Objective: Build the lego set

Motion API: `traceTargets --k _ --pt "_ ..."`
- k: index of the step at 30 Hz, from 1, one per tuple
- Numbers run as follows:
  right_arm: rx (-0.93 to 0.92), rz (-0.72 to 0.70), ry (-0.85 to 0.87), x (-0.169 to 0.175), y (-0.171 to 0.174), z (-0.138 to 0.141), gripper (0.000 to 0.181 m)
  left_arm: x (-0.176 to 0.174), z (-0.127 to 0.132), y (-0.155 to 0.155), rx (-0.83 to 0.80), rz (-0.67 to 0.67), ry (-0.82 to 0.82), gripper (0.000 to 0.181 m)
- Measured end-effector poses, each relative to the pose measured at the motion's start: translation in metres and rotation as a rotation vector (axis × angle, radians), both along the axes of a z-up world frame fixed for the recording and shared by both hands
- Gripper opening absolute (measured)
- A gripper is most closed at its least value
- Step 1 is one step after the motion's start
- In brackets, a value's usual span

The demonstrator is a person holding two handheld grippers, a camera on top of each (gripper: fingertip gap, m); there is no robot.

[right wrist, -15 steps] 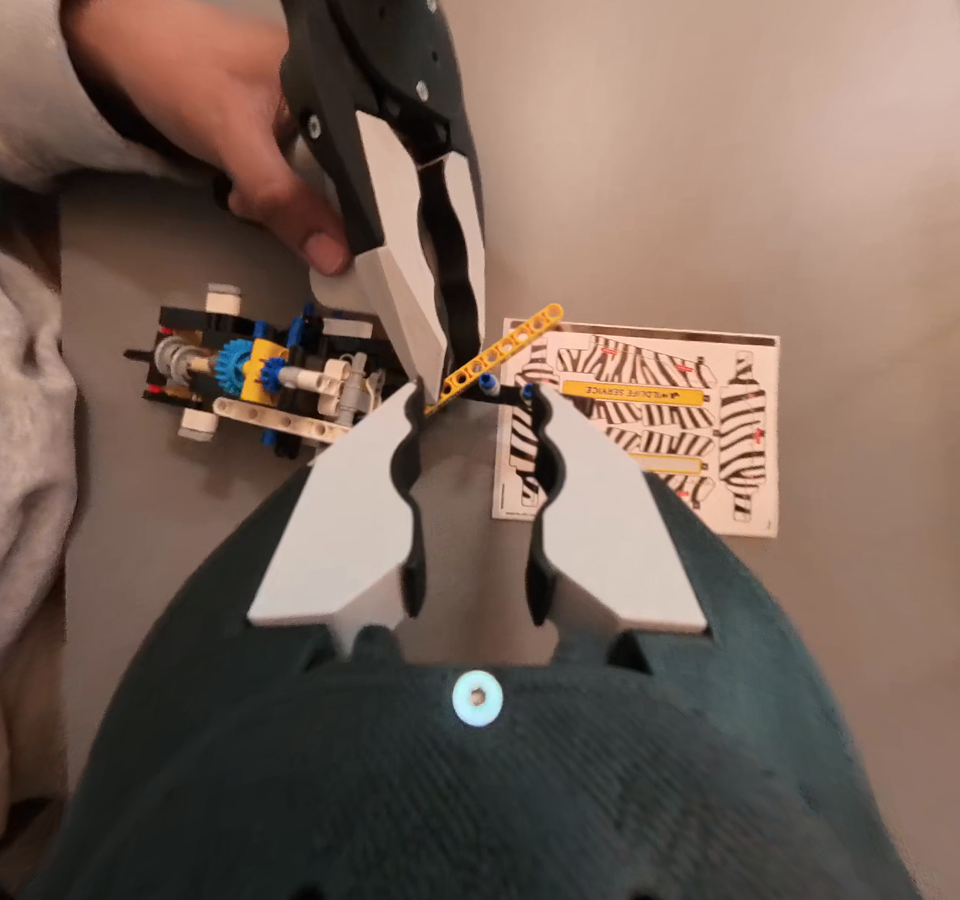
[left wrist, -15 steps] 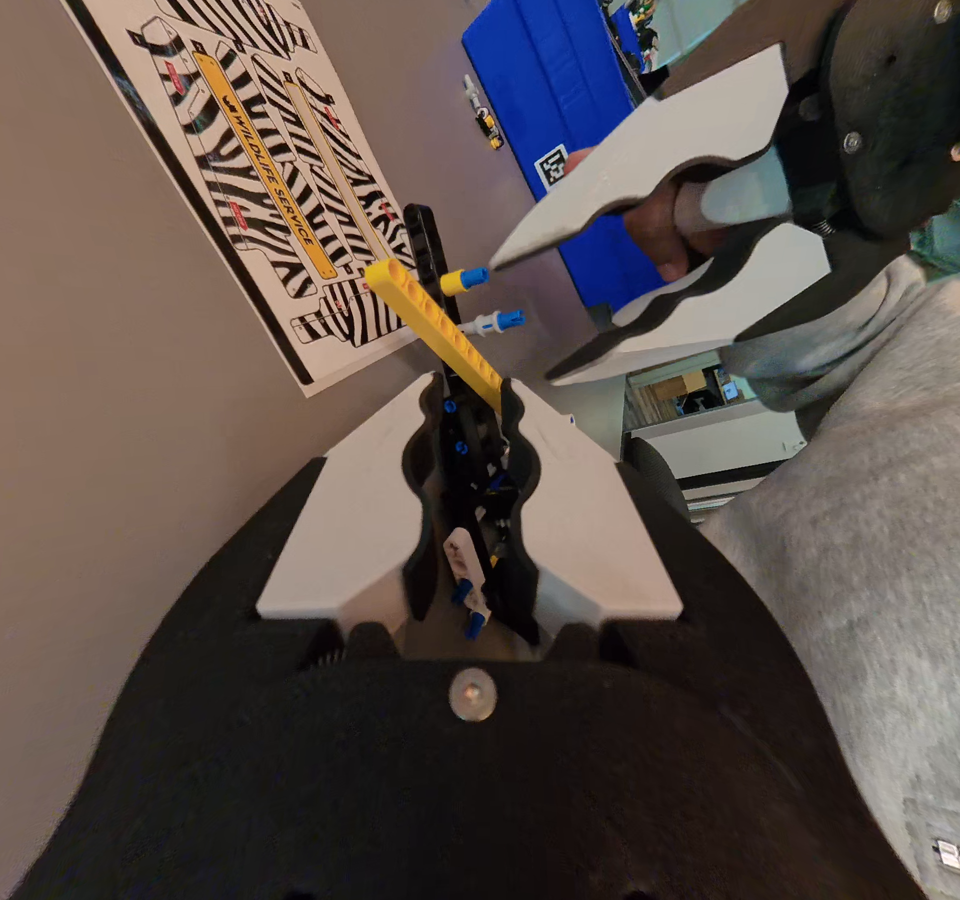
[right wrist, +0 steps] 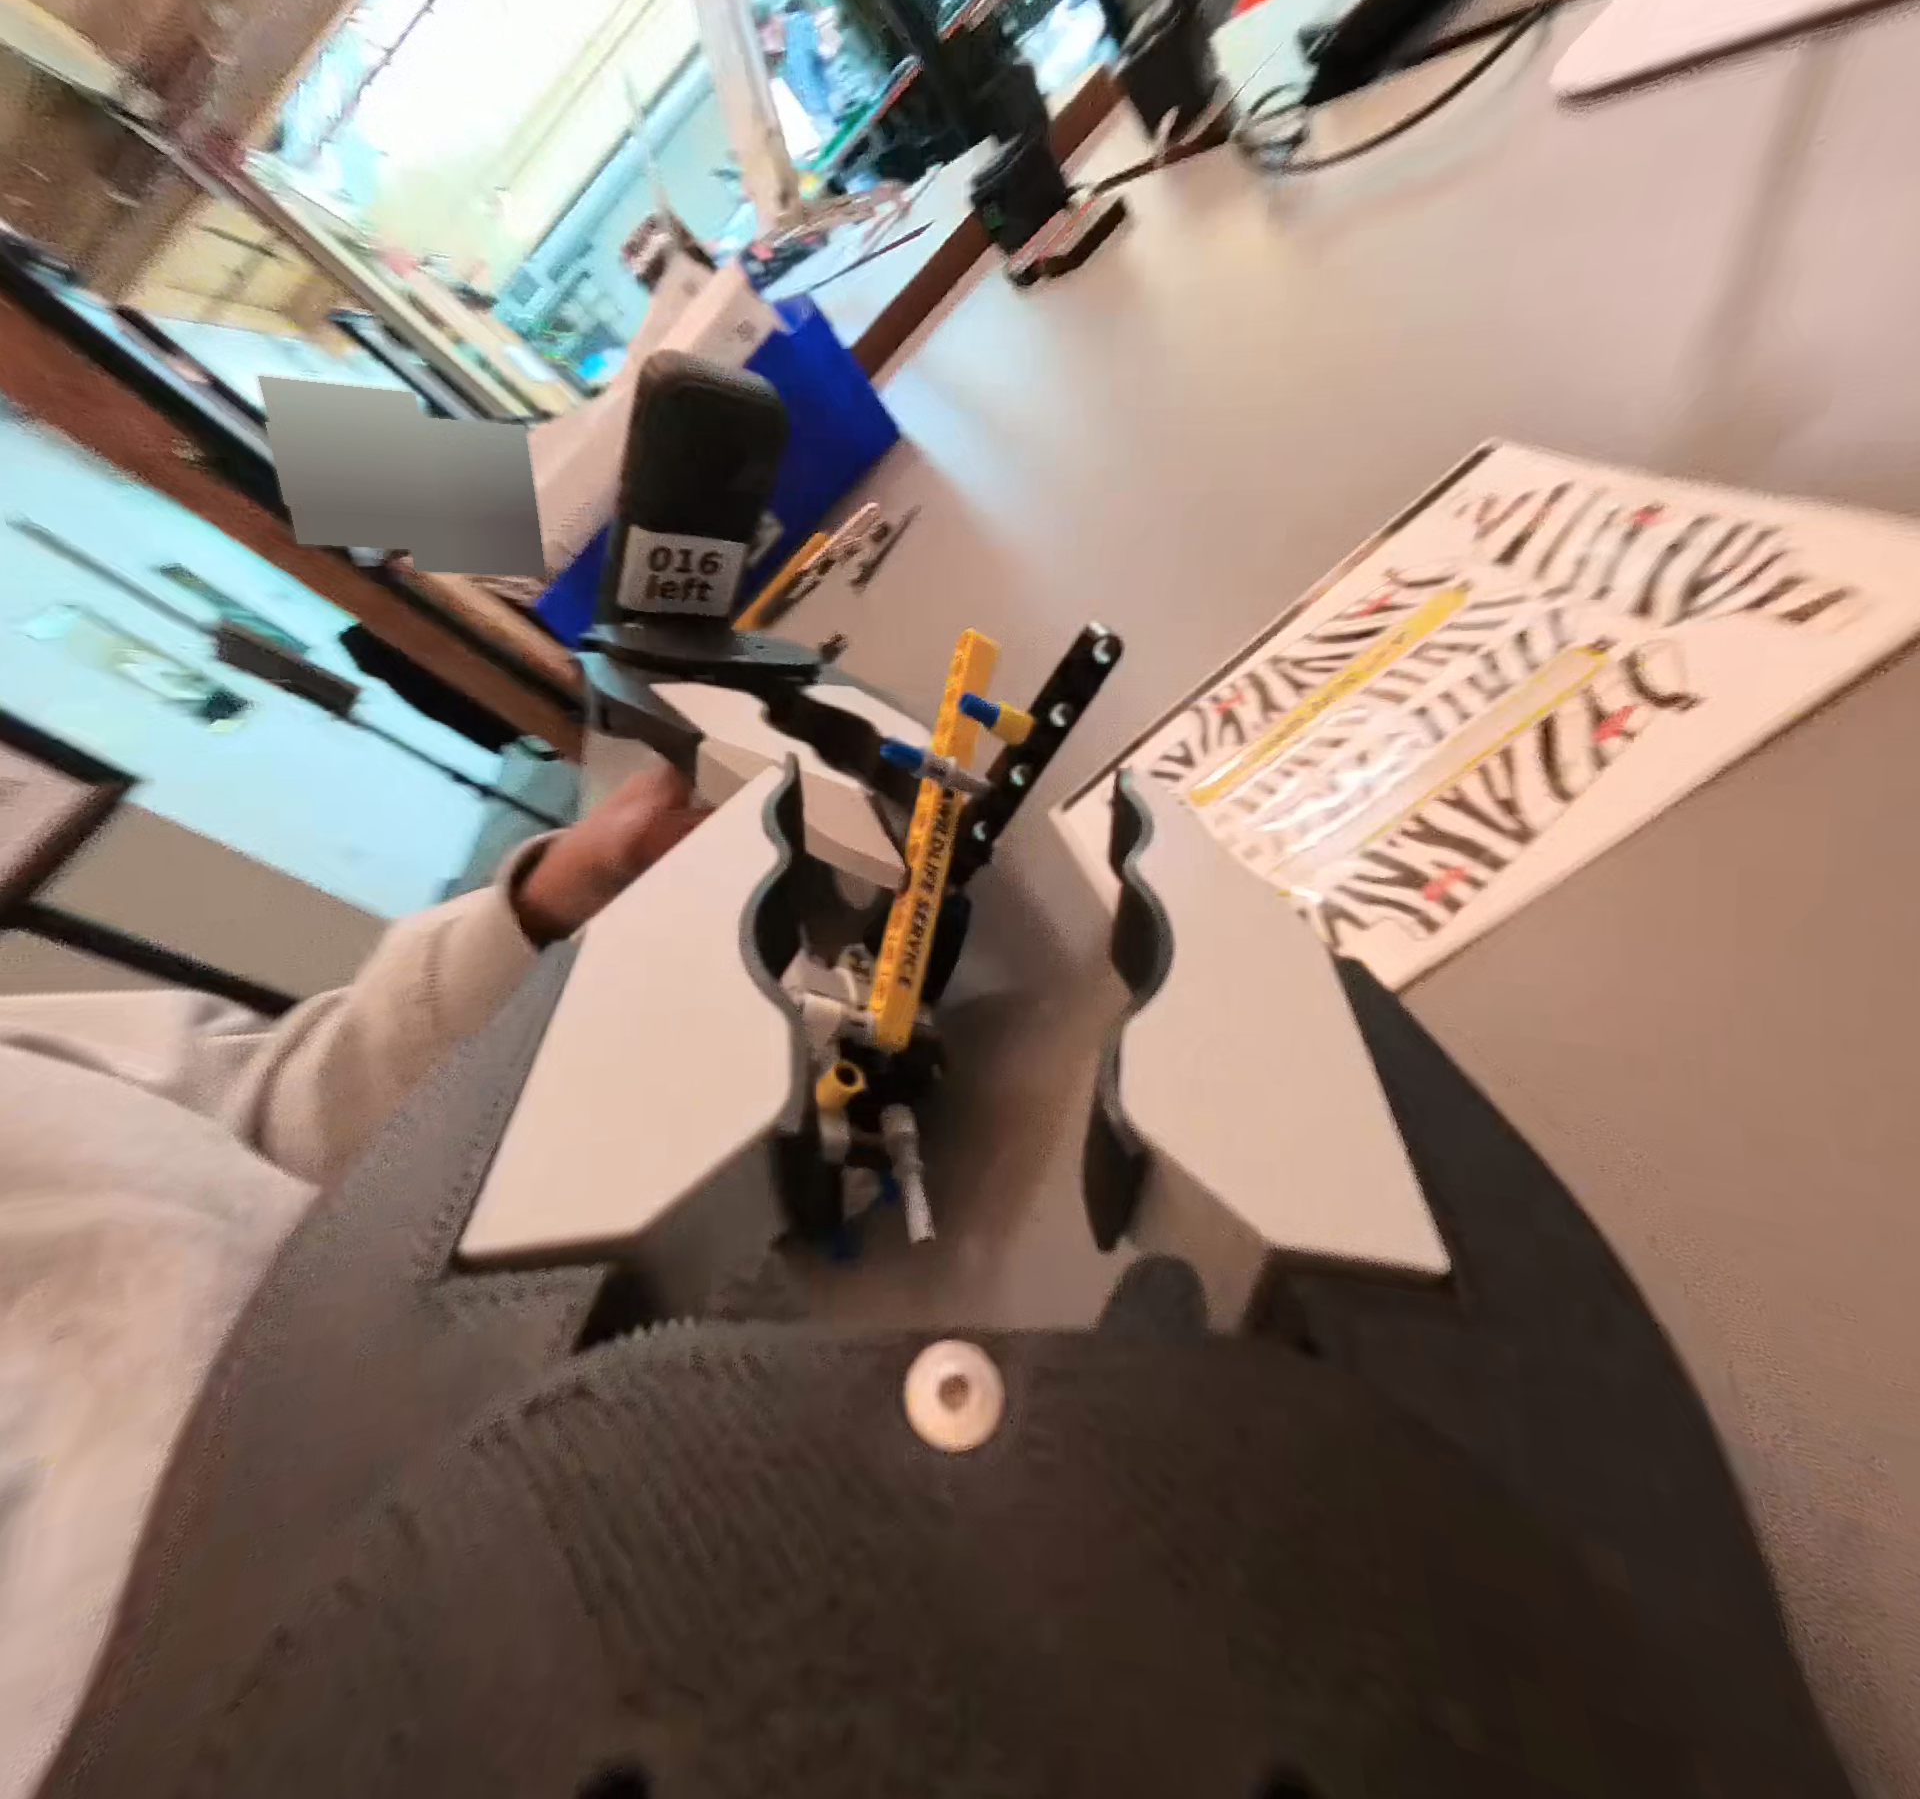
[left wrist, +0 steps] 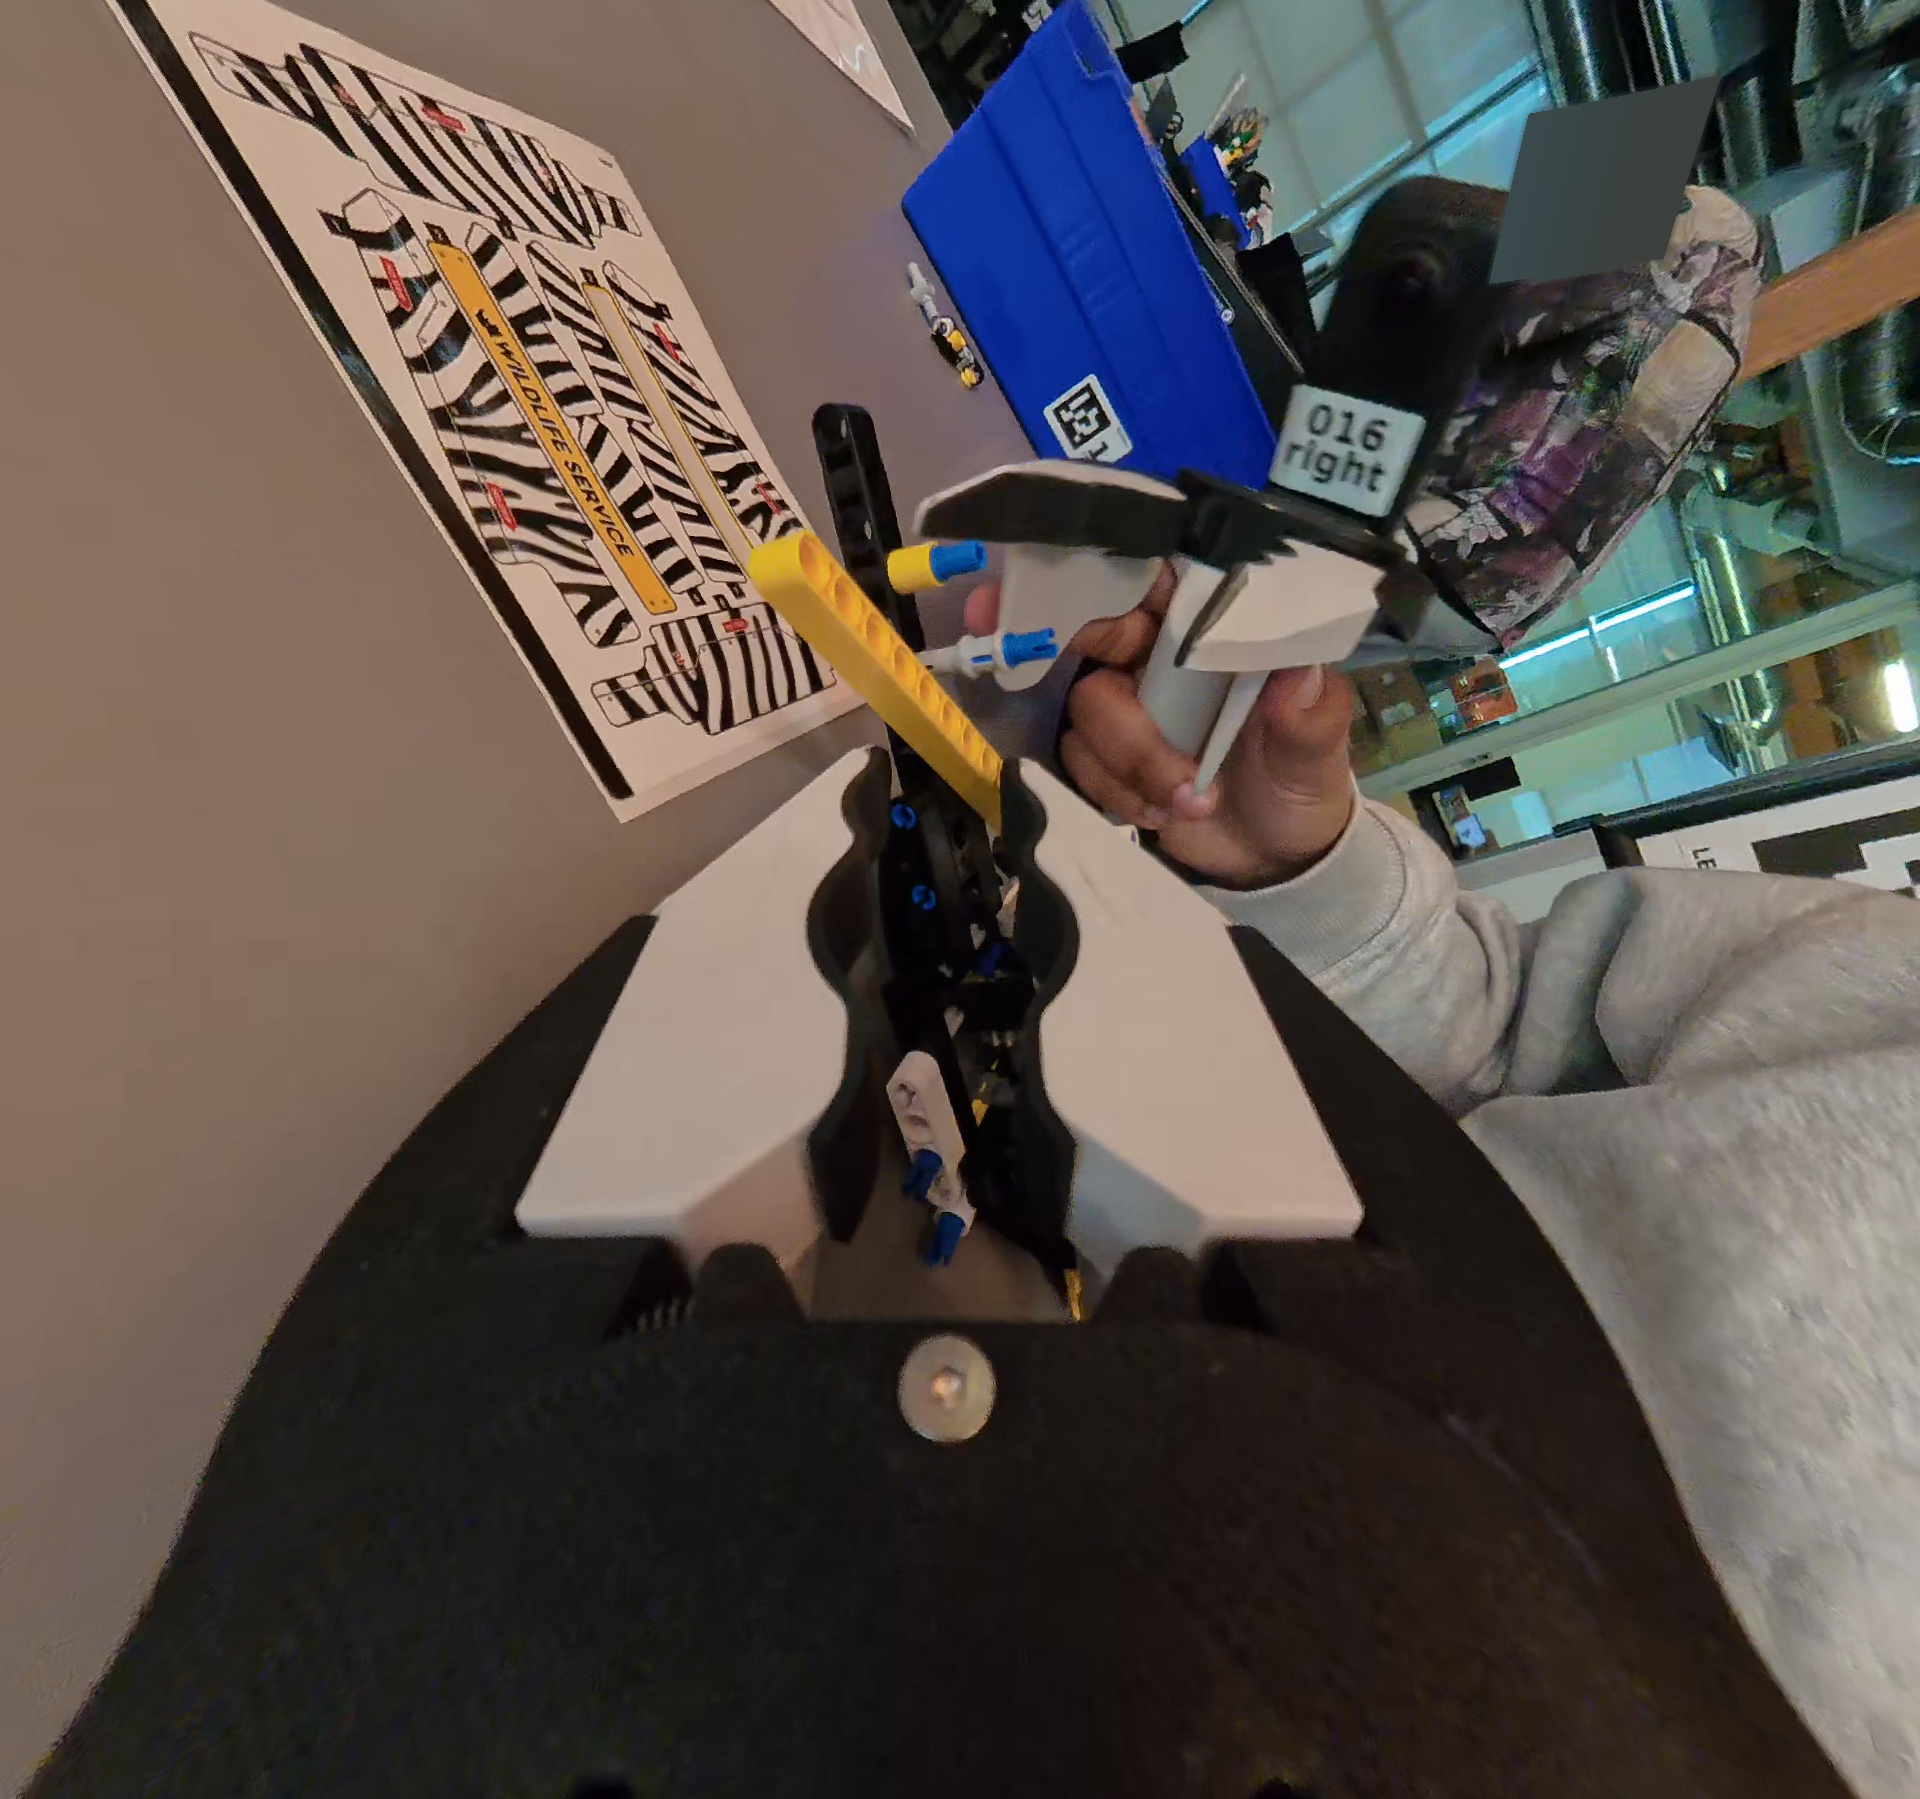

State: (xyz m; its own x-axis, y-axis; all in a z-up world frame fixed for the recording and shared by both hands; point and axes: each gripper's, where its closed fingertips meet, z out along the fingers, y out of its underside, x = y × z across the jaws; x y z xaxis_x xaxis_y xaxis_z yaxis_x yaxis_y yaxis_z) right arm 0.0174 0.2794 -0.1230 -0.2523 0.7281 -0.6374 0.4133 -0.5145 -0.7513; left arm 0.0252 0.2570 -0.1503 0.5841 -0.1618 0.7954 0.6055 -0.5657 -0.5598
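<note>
Both views bulge with wide-angle distortion, bending straight lines at the edges. The left wrist view is sharp and evenly lit, with daylight in the windows. The right wrist view is motion-blurred throughout; its windows are blown out to white glare.

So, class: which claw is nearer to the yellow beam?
Left. The left claw is clamped on the lego assembly from which the yellow beam rises. The right claw is open around it, not gripping.
</note>
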Motion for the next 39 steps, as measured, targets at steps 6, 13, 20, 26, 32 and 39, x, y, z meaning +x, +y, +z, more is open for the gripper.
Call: traceTargets --k 6,13,20,26,32,39 --pt "-0.093 0.034 -0.109 -0.007 -0.002 -0.016 0.057 0.0 0.001 0.0 0.01 0.007 0.017 0.019" --pt "-0.193 0.069 -0.114 -0.017 -0.013 -0.015 0.043 0.0 0.001 0.0 0.009 0.009 0.023 0.019" --pt "-0.269 0.071 -0.143 -0.019 -0.015 -0.016 0.033 -0.002 -0.003 0.001 -0.01 0.024 0.038 0.019" --pt "-0.319 0.073 -0.175 -0.019 -0.015 -0.02 0.032 -0.002 -0.005 0.001 -0.024 0.028 0.051 0.018" --pt "-0.346 0.076 -0.188 -0.019 -0.015 -0.021 0.032 -0.002 -0.006 0.001 -0.031 0.034 0.057 0.018" --pt "-0.478 0.074 -0.145 -0.023 -0.009 -0.013 0.039 -0.001 0.0 0.0 0.009 0.021 0.031 0.018"
